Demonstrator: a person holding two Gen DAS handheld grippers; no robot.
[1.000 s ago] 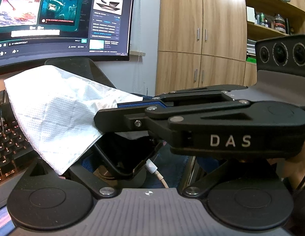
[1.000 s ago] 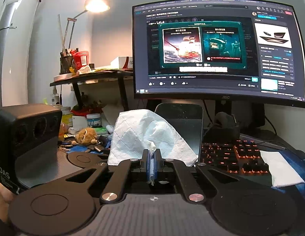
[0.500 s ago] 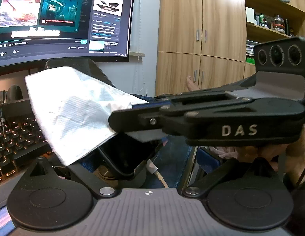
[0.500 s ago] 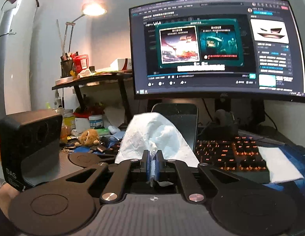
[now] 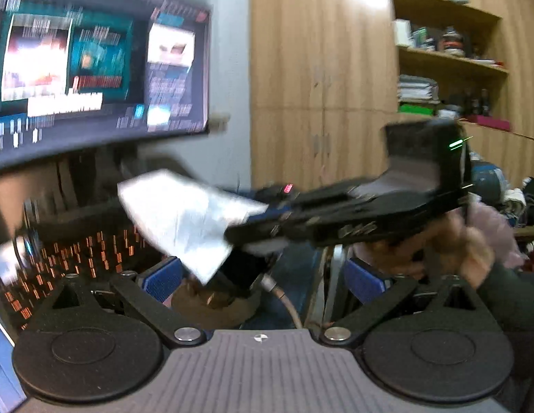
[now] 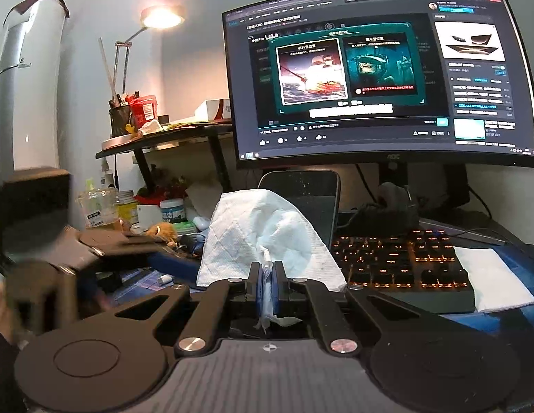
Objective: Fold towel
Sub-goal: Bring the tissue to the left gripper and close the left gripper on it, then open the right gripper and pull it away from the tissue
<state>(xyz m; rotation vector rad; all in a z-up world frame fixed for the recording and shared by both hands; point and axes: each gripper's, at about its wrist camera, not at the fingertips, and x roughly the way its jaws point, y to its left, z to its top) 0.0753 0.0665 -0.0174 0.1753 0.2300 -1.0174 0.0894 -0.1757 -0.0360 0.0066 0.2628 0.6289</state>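
Our right tool [image 6: 266,280] is clamped tight on a bunched edge of the white paper towel [image 6: 263,234], which hangs in the air above the tabletop [image 6: 508,320] in front of the phone [image 6: 311,199] and backlit keyboard [image 6: 401,261]. Our left tool [image 5: 263,282] gapes wide, gripping nothing, with its view badly blurred. A second folded towel [image 6: 490,278] lies right of the keyboard.

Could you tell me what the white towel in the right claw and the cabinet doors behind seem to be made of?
Towel: apparently paper tissue, matte white, judging by its embossed quilted diamonds and crumpled creases. Cabinet doors: wood or wood-look laminate, light brown with a soft sheen; blur leaves that open.
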